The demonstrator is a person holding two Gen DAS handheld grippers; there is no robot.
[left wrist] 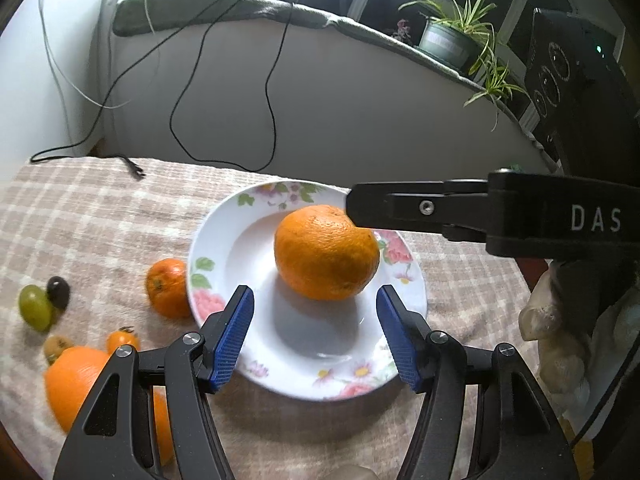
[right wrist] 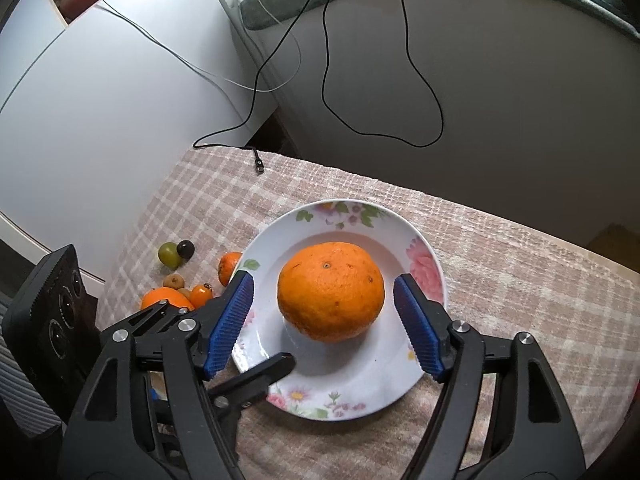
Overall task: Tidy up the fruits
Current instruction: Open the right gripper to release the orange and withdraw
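One large orange (right wrist: 331, 291) sits on the flowered plate (right wrist: 420, 368), a little toward the far side of the plate's well, resting on the white glaze with its stem scar facing up. The right gripper (right wrist: 324, 322) brackets it: blue pads spread to either side of the fruit, a visible gap on both flanks, nothing pinched. Judgement: this orange has been delivered and the placing step is finished; the gripper only needs to clear the plate.

Left gripper (left wrist: 316, 334) hangs over the plate's near half, fingers likewise spread and empty, the orange beyond its tips, not between them.

Remaining fruit all lies off the plate's left rim, on the checked cloth (left wrist: 100, 208):
- small mandarin (left wrist: 168, 288), touching or just beside the rim
- second large orange (left wrist: 76, 380), nearer the camera than the plate, partly hidden by the left gripper's linkage
- orange cherry tomato (left wrist: 122, 339) with green calyx, just beyond that orange
- small brownish fruit (left wrist: 56, 347), kind uncertain, beside the tomato
- green grape (left wrist: 35, 306) and dark grape (left wrist: 58, 291), touching each other, farthest from the plate

Next move, as judged: the left gripper swings off the plate toward this cluster. The mandarin is the closest pick, but its contact with the rim leaves little room for a finger on that side.

Orange on plate: deep colour, pebbled skin, a few small dark specks, slightly flattened sphere. It looks free to roll if bumped.
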